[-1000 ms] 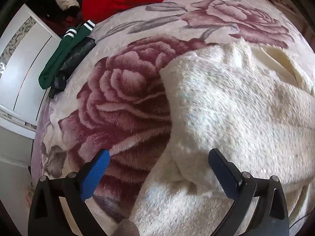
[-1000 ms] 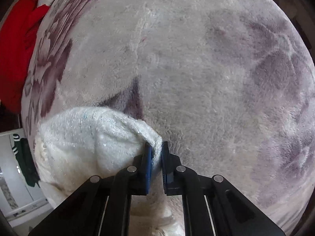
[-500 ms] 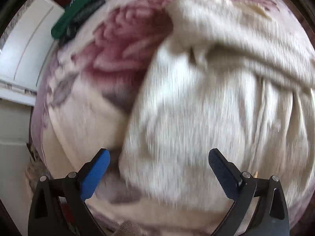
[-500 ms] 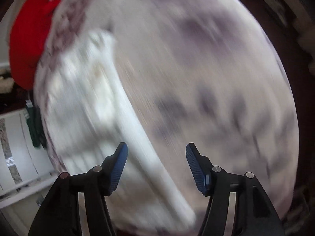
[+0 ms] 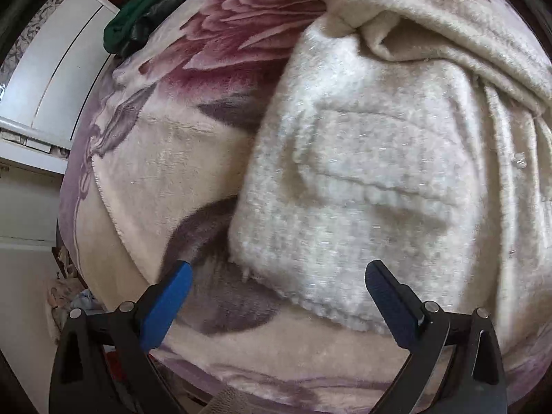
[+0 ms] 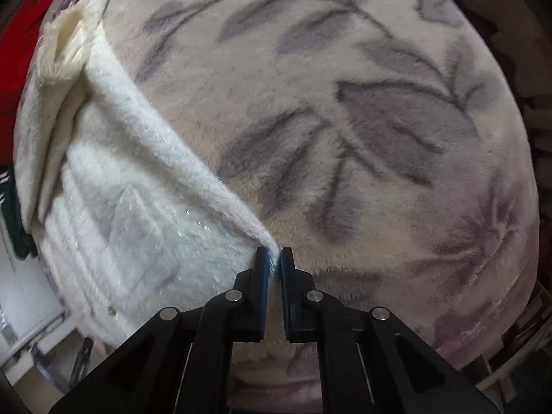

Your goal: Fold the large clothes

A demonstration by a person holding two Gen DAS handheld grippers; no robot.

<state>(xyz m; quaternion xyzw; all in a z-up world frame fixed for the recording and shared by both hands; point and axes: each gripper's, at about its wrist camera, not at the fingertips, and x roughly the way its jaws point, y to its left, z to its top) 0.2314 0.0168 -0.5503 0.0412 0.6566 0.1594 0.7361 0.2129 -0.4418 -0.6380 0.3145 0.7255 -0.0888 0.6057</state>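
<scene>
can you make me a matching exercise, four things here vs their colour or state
Things:
1. left gripper
2. right gripper
3. fleece garment
4. sock

States:
a. dark green
b. shut on a fleece edge
c. white, partly folded on the floral blanket
d. jaws wide open, holding nothing

Pairs: 1-d, 2-b, 3-c, 4-a

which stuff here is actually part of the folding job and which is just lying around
Part of the job:
- white fleece garment, a corner pinched in the right gripper
- left gripper, open over its near edge

Just lying about:
- floral blanket underneath
- green sock
- red cloth
- white cabinet
</scene>
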